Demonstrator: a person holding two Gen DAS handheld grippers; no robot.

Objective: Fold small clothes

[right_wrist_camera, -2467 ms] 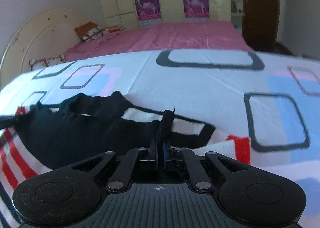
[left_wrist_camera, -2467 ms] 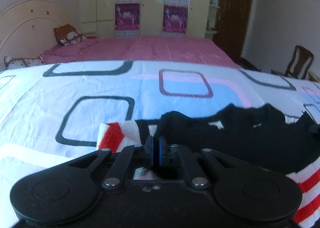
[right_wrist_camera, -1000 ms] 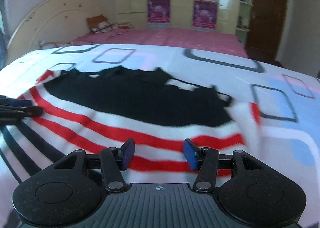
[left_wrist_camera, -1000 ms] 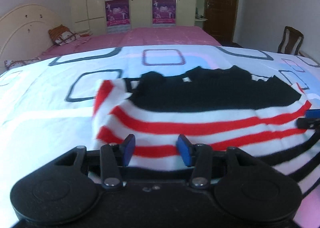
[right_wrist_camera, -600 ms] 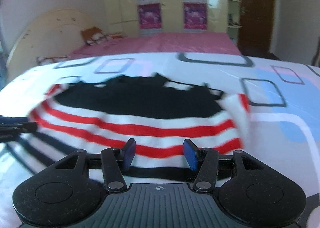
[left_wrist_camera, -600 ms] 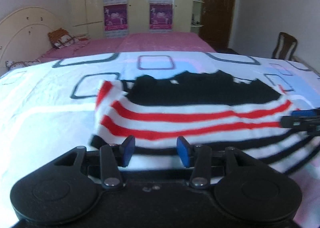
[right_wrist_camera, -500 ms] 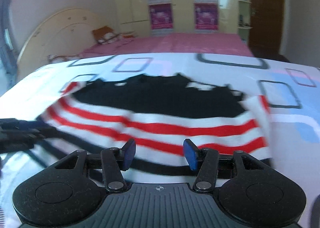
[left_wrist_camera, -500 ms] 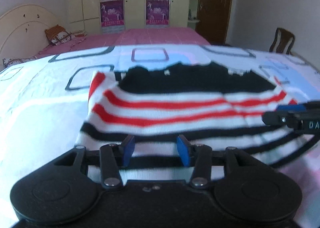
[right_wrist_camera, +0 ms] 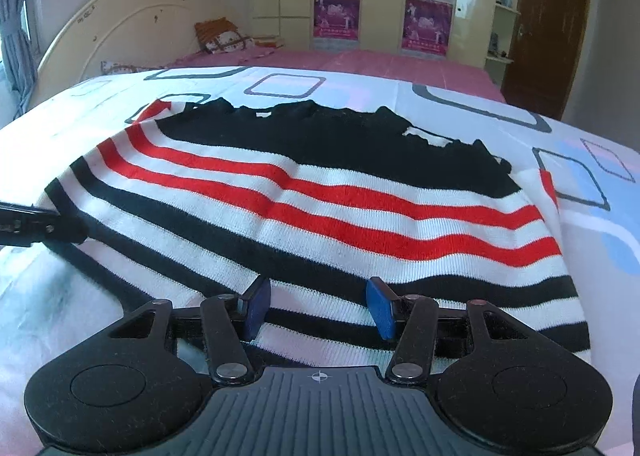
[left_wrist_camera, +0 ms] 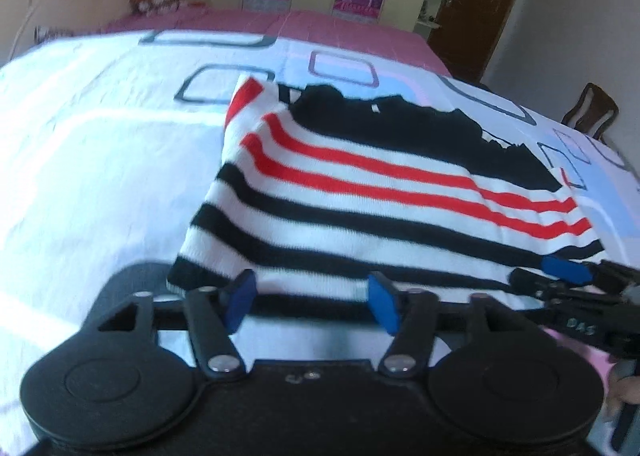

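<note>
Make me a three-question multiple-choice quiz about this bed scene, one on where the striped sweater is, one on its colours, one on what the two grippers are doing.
1. Where does the striped sweater lie?
A. On the patterned bedspread
B. On the wooden chair
C. On the pink sheet by the wardrobe

2. Which stripe colours run across its white knit?
A. Blue and green
B. Red and black
C. Yellow only

3. How do the grippers stand?
A. Both clamp the sweater
B. Only the right clamps it
C. Neither clamps it

Answers:
1. A: the sweater is spread flat on the patterned bedspread.
2. B: red bands sit below the black top part, and black bands run nearer the cameras.
3. C: the right gripper is open, the left gripper is opening, and no cloth is pinched.
</note>
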